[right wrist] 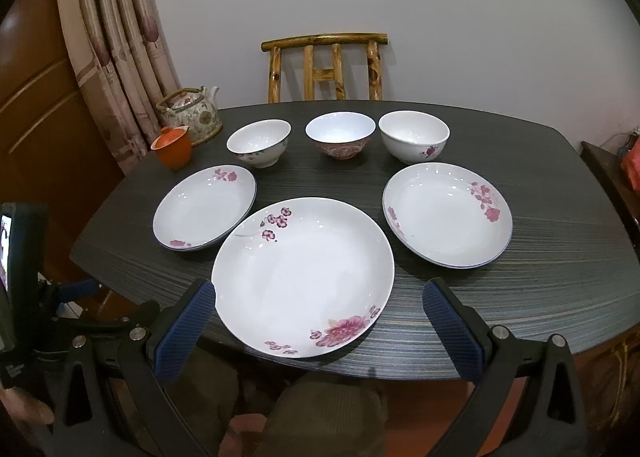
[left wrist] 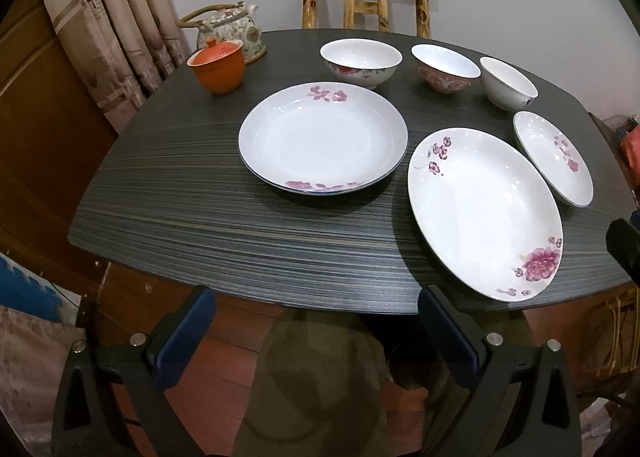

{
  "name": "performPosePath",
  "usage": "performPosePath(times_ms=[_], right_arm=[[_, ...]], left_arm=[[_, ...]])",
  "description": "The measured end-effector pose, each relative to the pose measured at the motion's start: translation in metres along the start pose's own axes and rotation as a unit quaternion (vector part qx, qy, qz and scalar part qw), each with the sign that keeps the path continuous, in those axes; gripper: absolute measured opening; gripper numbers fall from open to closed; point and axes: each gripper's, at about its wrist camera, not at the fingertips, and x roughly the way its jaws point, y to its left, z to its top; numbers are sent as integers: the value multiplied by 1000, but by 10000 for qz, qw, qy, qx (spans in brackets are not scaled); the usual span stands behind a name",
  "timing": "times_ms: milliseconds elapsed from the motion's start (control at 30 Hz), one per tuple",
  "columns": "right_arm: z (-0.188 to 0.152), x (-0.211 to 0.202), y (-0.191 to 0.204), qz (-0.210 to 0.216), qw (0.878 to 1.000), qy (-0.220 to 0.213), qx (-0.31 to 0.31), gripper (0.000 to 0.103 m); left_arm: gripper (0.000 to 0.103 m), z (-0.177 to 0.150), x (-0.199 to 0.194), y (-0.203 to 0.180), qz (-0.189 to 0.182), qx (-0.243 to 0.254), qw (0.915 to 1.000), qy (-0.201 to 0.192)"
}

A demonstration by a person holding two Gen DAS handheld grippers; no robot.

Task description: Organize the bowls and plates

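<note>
Your left gripper (left wrist: 316, 321) gapes, empty | right gripper (right wrist: 318, 317) gapes around big plate (right wrist: 303, 277), peony toward you | right view alone shows right plate (right wrist: 448, 215) whole

Three plates (left wrist: 323, 139) and three bowls (left wrist: 361, 61) on a dark striped desk (left wrist: 200, 217), orange lidded cup (left wrist: 217, 65), left gripper (left wrist: 316, 321) fingers (left wrist: 188, 333) spread wide

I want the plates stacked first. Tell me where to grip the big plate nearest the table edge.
Grip the big plate by its near rim, coming in low from the table's front edge. It lies flat, and that rim slightly overhangs the edge, so one finger of the open right hand-held gripper can probably slip underneath.
</note>
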Motion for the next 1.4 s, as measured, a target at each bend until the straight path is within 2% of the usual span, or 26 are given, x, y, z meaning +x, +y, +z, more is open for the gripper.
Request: performPosePath(times_ms=[233, 400, 467, 567, 700, 800, 933, 1033, 1200, 1333, 1400], right_arm=[[7, 0, 7, 136, 9998, 47, -130, 103], [20, 7, 10, 445, 9989, 168, -61, 102], [29, 12, 13, 598, 9979, 239, -63, 101], [42, 20, 19, 697, 9971, 302, -105, 98], [62, 37, 23, 872, 9950, 485, -95, 93], [76, 48, 27, 909, 9941, 578, -155, 91], [94, 66, 36, 1007, 9917, 737, -315, 84], [106, 86, 41, 1185, 9876, 981, -328, 75], [124, 122, 44, 1469, 9787, 1418, -230, 70], [131, 153, 47, 1641, 9695, 1814, -135, 60], [133, 168, 50, 1674, 9658, 1977, -115, 59]], left_arm=[[103, 8, 0, 8, -322, -73, 9995, -20], [103, 21, 3, 29, -1053, -408, 9936, 80], [103, 29, 4, 43, -1190, -621, 9909, 49], [103, 42, 4, 64, -1309, -869, 9876, -50], [103, 57, 14, 89, -1358, -1323, 9818, 47], [103, 66, 27, 100, -1277, -1444, 9811, 185], [103, 76, 41, 110, -1505, -1620, 9747, 333], [103, 86, 48, 110, -1651, -1609, 9723, 384], [103, 100, 62, 113, -2015, -1626, 9644, 530], [103, 106, 74, 120, -2032, -1866, 9589, 658], [103, 109, 79, 122, -2024, -1898, 9584, 665]])
